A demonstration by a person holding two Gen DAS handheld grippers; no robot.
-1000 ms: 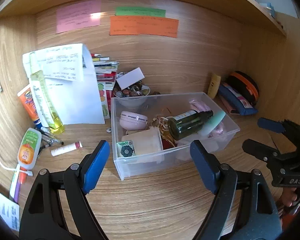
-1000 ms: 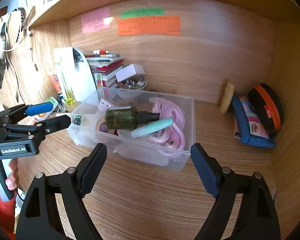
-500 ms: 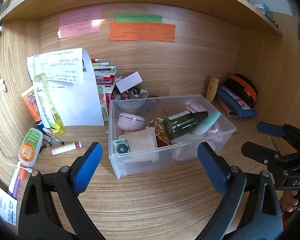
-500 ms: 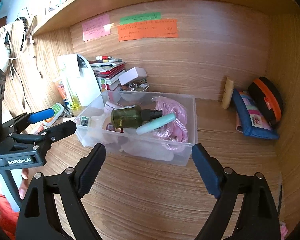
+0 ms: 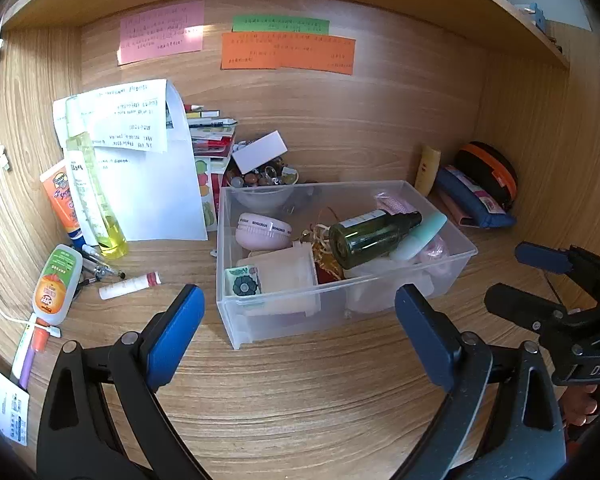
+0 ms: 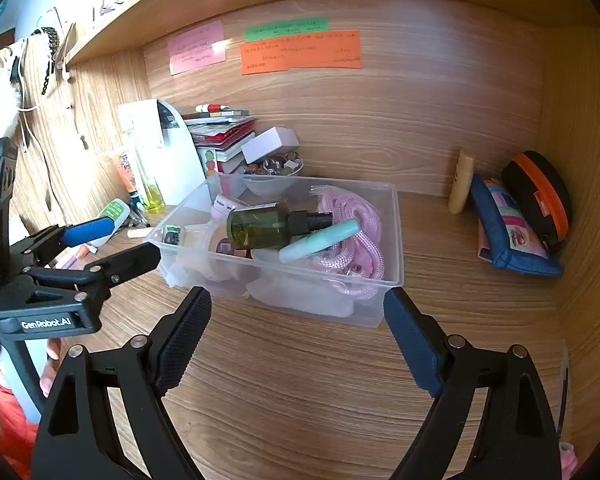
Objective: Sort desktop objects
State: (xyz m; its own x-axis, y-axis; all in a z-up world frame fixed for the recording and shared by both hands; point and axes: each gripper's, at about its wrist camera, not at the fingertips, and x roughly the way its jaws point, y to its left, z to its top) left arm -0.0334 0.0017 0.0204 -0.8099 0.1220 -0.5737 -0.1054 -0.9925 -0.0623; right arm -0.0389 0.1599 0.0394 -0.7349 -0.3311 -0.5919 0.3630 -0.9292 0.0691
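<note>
A clear plastic bin (image 5: 452,272) (image 6: 394,240) stands mid-desk. It holds a dark green spray bottle (image 5: 370,232) (image 6: 268,226), a mint tube (image 5: 420,236) (image 6: 320,240), a pink round case (image 5: 262,230), pink rope (image 6: 352,220) and small items. My left gripper (image 5: 300,320) is open and empty in front of the bin; it also shows in the right wrist view (image 6: 116,242). My right gripper (image 6: 296,326) is open and empty before the bin's right end; it also shows in the left wrist view (image 5: 528,276).
Left of the bin lie a lip balm (image 5: 130,286), a glue bottle (image 5: 56,280), pens, an orange tube (image 5: 60,200), a yellow bottle (image 5: 96,204) and papers (image 5: 140,168). Books and a bowl of trinkets (image 5: 262,178) stand behind. Pouches (image 6: 512,232) and a beige tube (image 6: 460,182) sit right.
Both grippers have drawn back and risen a little from the bin, which looks smaller now. Both stay open and empty. Nothing on the desk moved.
</note>
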